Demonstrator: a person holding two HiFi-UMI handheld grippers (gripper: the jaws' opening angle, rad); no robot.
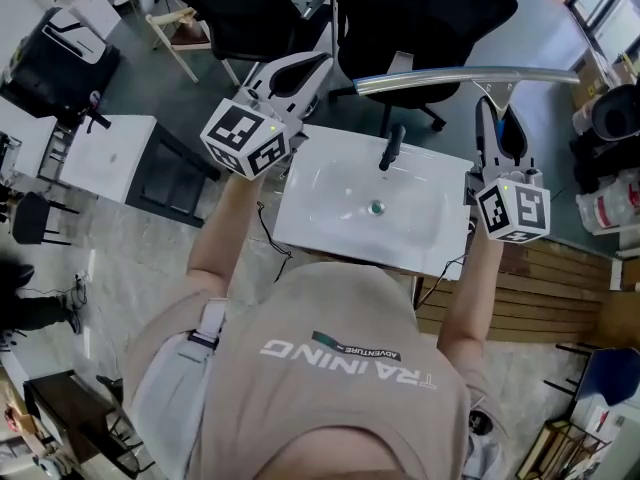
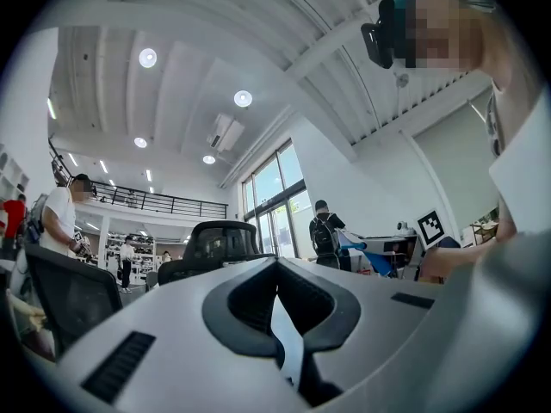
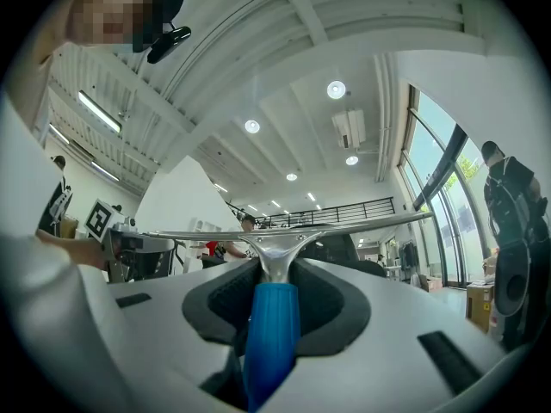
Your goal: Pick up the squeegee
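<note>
The squeegee (image 1: 465,78) has a long metal blade bar and a blue handle (image 3: 271,334). My right gripper (image 1: 497,118) is shut on that handle and holds the squeegee up over the far right of the white sink (image 1: 330,218). In the right gripper view the blade (image 3: 284,229) lies level across the jaws' far end. At the sink's far left my left gripper (image 1: 298,70) is raised, its jaws together with nothing between them. In the left gripper view, only the room shows beyond the left gripper (image 2: 280,317).
A black faucet (image 1: 390,148) and a drain (image 1: 376,207) are on the sink. Two black office chairs (image 1: 420,18) stand beyond it. A white table (image 1: 105,158) is at the left, wooden slats (image 1: 560,288) at the right. People stand in the room behind.
</note>
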